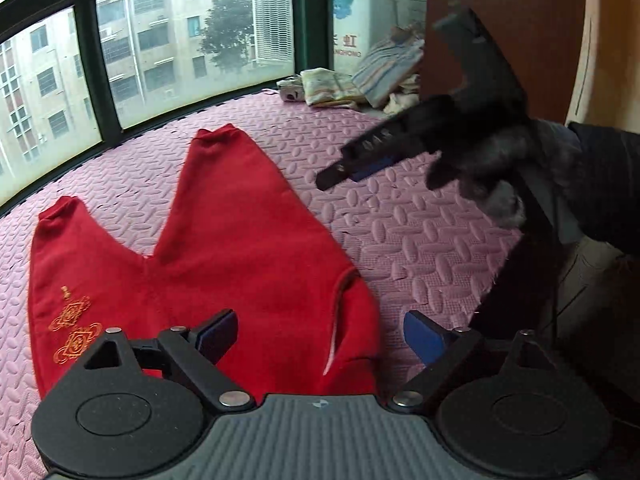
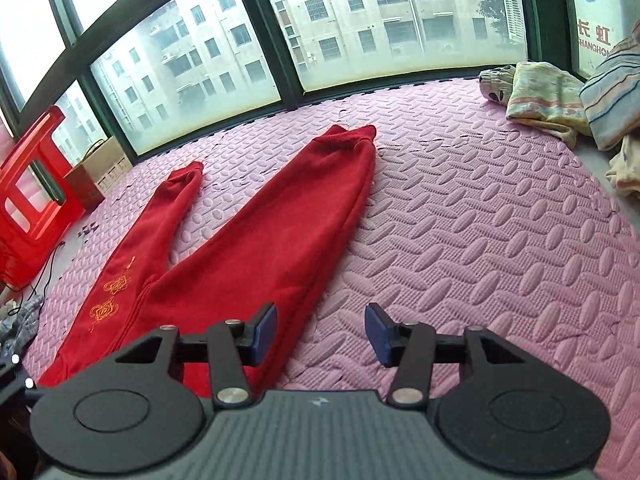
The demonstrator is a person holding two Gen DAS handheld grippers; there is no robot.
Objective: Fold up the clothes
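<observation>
**Both tongs empty above the trousers, fold not yet begun**

Left tongs (image 1: pixel 320 334) stand wide apart with nothing between the blue pads; right tongs (image 2: pixel 320 330) are parted about half as far, also empty, over bare mat in their own view.

Pink embossed foam mat (image 2: pixel 480 240) covers the floor up to the green-framed windows (image 2: pixel 280 40). On it lie the red fleece trousers with gold embroidery (image 2: pixel 256 248), spread flat in a V, both cuffs toward twelve o'clock, waist nearest the cameras. From the left wrist, the right tongs (image 1: pixel 336 178) hover at about two o'clock, a gloved hand (image 1: pixel 480 160) behind them, off the cloth's right edge.

A pile of pale folded laundry (image 2: pixel 560 100) sits at one to two o'clock, well apart. A red plastic stool (image 2: pixel 28 184) stands at nine o'clock.

To fold well, I would judge: pinch one leg at its cuff and at the waist corner on the same side, lift just clear, and lay it over the other leg, edges matched. Grip both fabric layers, or the leg may sag.
</observation>
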